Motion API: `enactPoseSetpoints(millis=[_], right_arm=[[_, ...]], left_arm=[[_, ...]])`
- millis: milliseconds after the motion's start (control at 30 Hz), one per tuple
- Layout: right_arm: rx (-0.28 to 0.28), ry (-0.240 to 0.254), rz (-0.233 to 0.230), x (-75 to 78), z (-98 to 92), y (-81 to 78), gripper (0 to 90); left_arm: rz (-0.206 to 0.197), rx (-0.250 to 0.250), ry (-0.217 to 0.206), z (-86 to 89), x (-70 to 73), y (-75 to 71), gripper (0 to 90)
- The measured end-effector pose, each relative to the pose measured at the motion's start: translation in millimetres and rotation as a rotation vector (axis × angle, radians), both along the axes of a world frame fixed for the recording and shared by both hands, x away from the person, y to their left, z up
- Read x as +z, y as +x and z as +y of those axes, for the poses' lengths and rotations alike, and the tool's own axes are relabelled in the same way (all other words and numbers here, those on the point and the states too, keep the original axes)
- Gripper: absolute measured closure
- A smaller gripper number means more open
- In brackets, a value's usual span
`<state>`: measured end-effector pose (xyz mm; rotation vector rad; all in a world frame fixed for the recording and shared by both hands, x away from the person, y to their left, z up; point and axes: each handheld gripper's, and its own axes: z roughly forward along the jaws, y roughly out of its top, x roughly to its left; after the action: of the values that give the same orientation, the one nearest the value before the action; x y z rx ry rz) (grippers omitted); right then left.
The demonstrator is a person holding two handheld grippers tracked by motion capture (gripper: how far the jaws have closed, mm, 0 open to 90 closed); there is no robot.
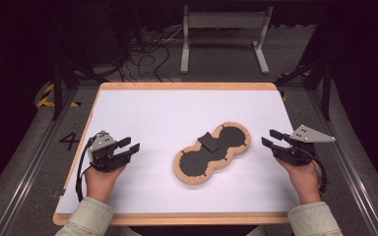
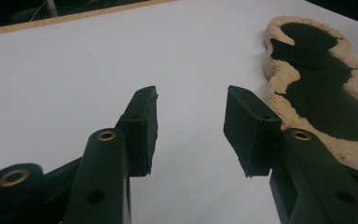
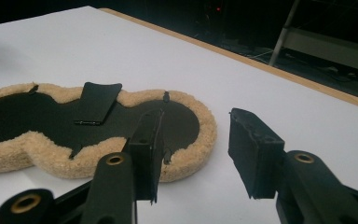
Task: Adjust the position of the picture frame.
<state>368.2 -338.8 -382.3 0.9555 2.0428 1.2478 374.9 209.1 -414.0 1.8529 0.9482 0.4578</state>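
A fleecy tan-edged pad [image 1: 212,156] with matt black fabric centre lies on a smooth white, wood-rimmed table [image 1: 142,105].

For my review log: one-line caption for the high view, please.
Two hand-held grippers, left gripper and right gripper, jaws open, flank a fleece-edged black pad on the white table.

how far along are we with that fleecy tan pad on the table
Barely started. The peanut-shaped tan fleece pad with a black underside lies flat on the white table, its small black flap sticking up. The left tool and right tool rest on either side, jaws open, holding nothing. Grasping the pad is still ahead.
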Motion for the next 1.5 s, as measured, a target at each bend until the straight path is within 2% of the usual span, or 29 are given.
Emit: enactPoseSetpoints(millis=[400, 500, 533, 567, 633, 733, 867, 933, 1000, 1067, 1200, 1333, 1500], right_arm=[[-0.007, -0.008, 0.002, 1.5, -1.9, -3.2, 55.4], [-0.006, -0.012, -0.001, 1.6, -3.8, -6.2, 56.2], [-0.010, -0.017, -0.001, 1.8, -4.4, -7.8, 56.3], [-0.010, -0.016, -0.002, 1.8, -5.1, -9.3, 56.2], [-0.018, -0.014, -0.005, 2.8, -7.8, -13.1, 55.7], [-0.028, -0.005, -0.001, 3.2, -12.1, -17.8, 55.3], [-0.043, -0.006, 0.003, 3.3, -16.5, -24.0, 54.5], [-0.050, -0.005, 0.009, 2.7, -18.2, -26.5, 54.4], [-0.056, -0.002, 0.018, 1.3, -19.6, -28.3, 54.3], [-0.059, -0.009, 0.020, 0.3, -21.1, -30.4, 54.3], [-0.071, -0.009, 0.028, -0.2, -23.7, -34.9, 54.2], [-0.073, -0.012, 0.027, -0.9, -25.9, -37.8, 53.9], [-0.078, -0.014, 0.030, -1.2, -26.9, -40.9, 53.5]], left_arm=[[0.017, -0.026, -0.021, -6.3, 3.2, 4.5, 59.3], [0.019, -0.054, 0.001, -14.5, 5.7, 6.1, 68.2], [0.017, -0.071, 0.010, -17.5, 6.7, 6.7, 72.7], [0.015, -0.090, 0.013, -20.8, 7.7, 7.2, 81.4], [0.013, -0.117, 0.014, -27.8, 9.9, 9.0, 89.7], [0.032, -0.139, 0.009, -35.6, 12.8, 12.6, 89.9], [0.038, -0.156, 0.036, -47.2, 12.3, 17.5, 89.9], [0.055, -0.168, 0.053, -54.8, 10.7, 22.7, 89.9], [0.081, -0.186, 0.051, -63.9, 8.1, 28.4, 89.9], [0.089, -0.201, 0.059, -71.4, 5.6, 32.5, 89.9], [0.124, -0.235, 0.085, -88.4, -2.5, 41.4, 89.9], [0.163, -0.243, 0.089, -101.0, -12.7, 49.5, 89.9], [0.207, -0.253, 0.138, -112.5, -26.3, 57.3, 89.8]])
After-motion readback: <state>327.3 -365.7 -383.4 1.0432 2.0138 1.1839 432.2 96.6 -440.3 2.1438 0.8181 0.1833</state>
